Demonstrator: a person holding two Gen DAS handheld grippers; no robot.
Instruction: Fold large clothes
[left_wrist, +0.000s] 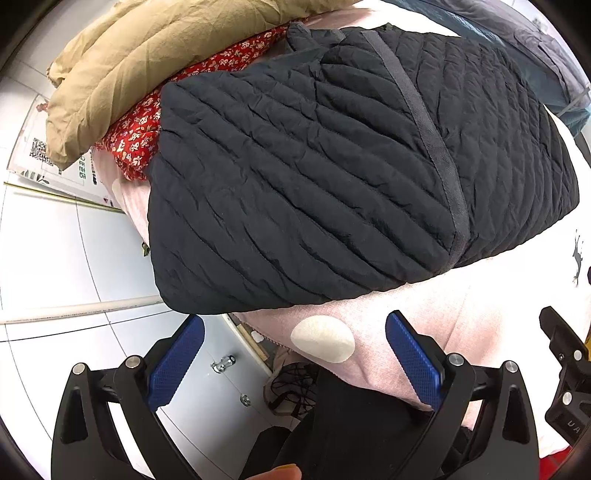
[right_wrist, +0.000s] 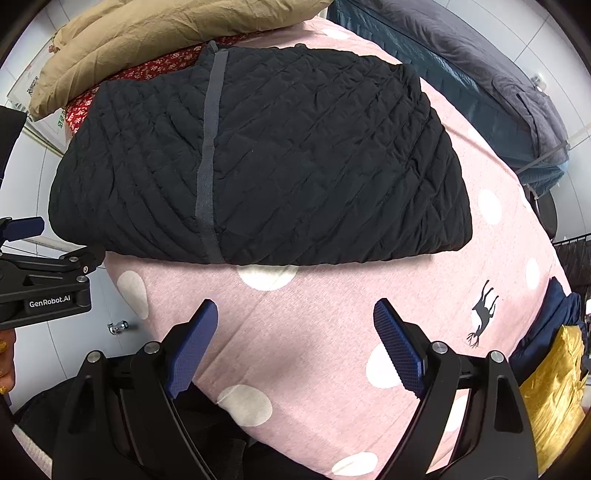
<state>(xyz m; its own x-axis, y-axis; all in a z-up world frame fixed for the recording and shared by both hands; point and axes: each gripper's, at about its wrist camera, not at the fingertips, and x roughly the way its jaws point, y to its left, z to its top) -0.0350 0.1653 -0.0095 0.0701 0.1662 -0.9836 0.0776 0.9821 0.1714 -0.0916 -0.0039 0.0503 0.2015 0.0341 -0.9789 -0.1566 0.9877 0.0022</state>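
Black quilted jacket (right_wrist: 258, 158) is folded into a compact rectangle, lying flat on the bed's pink polka-dot sheet (right_wrist: 314, 332). Grey trim strip (right_wrist: 208, 155) runs across the top layer, roughly far edge to near edge. Near edge of the fold faces both cams.

Left gripper (left_wrist: 295, 354): jaws spread wide, blue pads (left_wrist: 415, 358) clear, nothing between them. Hovers over the near-left corner of the bed, just short of the jacket's near edge, no contact w/ the fabric. Floor tiles (left_wrist: 55, 240) visible below its left finger. Right wrist view shows its body at the left edge of frame, beside the jacket's left end.

Right gripper (right_wrist: 295, 343): jaws also spread wide, empty, pointing down at bare sheet in front of the jacket's near edge, apart from it. Black deer print (right_wrist: 482, 314) on the sheet just right of its right finger.

Behind the jacket, far-left: tan padded garment (right_wrist: 147, 33) stacked on a red floral fabric (left_wrist: 140, 136); jacket's far-left corner touches/overlaps the red one. Far-right along the bed: dark grey-blue garment (right_wrist: 480, 62) bunched up, well apart from the jacket. Near-right edge in right view: gold shiny fabric (right_wrist: 554, 387) next to smth navy (right_wrist: 550, 325).

Dark clothing of the person at bottom of both views; a fingertip (left_wrist: 280, 472) at the bottom edge in left view.
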